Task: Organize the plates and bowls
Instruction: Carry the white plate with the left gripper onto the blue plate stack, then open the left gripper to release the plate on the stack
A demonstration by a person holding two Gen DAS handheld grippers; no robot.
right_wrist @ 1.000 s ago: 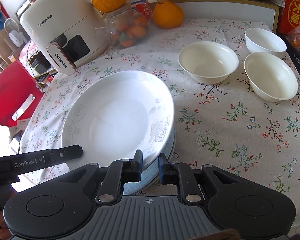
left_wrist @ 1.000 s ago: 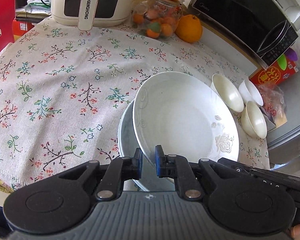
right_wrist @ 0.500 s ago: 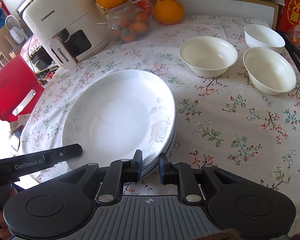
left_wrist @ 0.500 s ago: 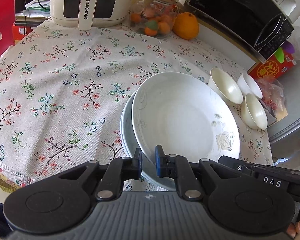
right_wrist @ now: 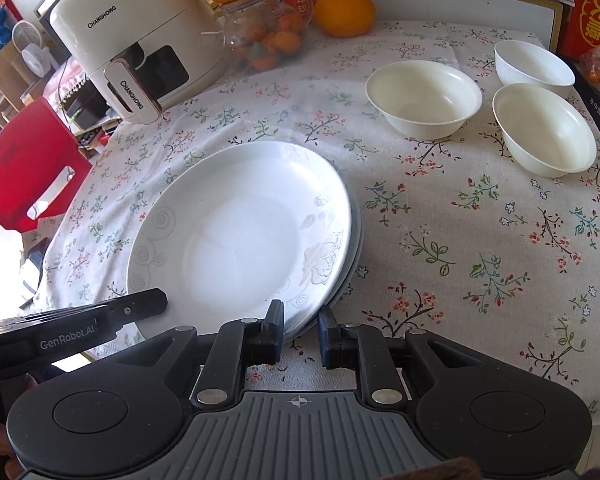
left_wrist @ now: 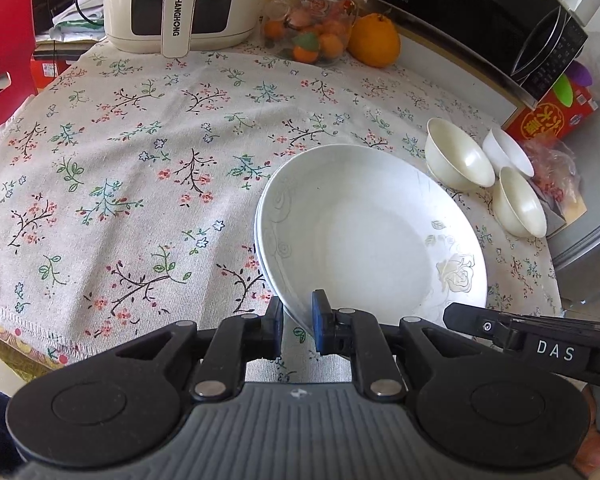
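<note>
Plates first, in the left wrist view: a white top plate (left_wrist: 364, 236) with a pale rose print sits nested on a lower plate (left_wrist: 259, 236), of which only a thin edge shows at the left. The stack lies on the flowered tablecloth (left_wrist: 120, 184) near the tabletop's near edge. The left gripper (left_wrist: 297, 320) has its jaws slightly parted around the near rim of the top plate; the rim passes between the pads, but I cannot tell whether they press on it. The right gripper's (left_wrist: 540, 344) black body enters from the lower right, beside the stack. Three white bowls (left_wrist: 458, 160) stand close together toward the right edge. At the far edge are a cream air fryer (left_wrist: 180, 0), a glass jar (left_wrist: 316, 28) of small fruit with an orange on top, another orange (left_wrist: 374, 40) beside it, and a black microwave (left_wrist: 480, 12) at the far right corner.

In the right wrist view, the plate stack (right_wrist: 240, 236) lies just ahead of the right gripper (right_wrist: 299, 330), whose jaws stand apart, the stack's near rim reaching into the gap without either pad clearly touching it. The left gripper's (right_wrist: 72, 328) body comes in from the lower left, over the stack's left rim. The bowls (right_wrist: 424, 98) sit apart from the stack toward the far right corner, the air fryer (right_wrist: 136, 40) and jar (right_wrist: 264, 36) along the far edge. A red chair (right_wrist: 24, 160) stands beyond the left edge.
</note>
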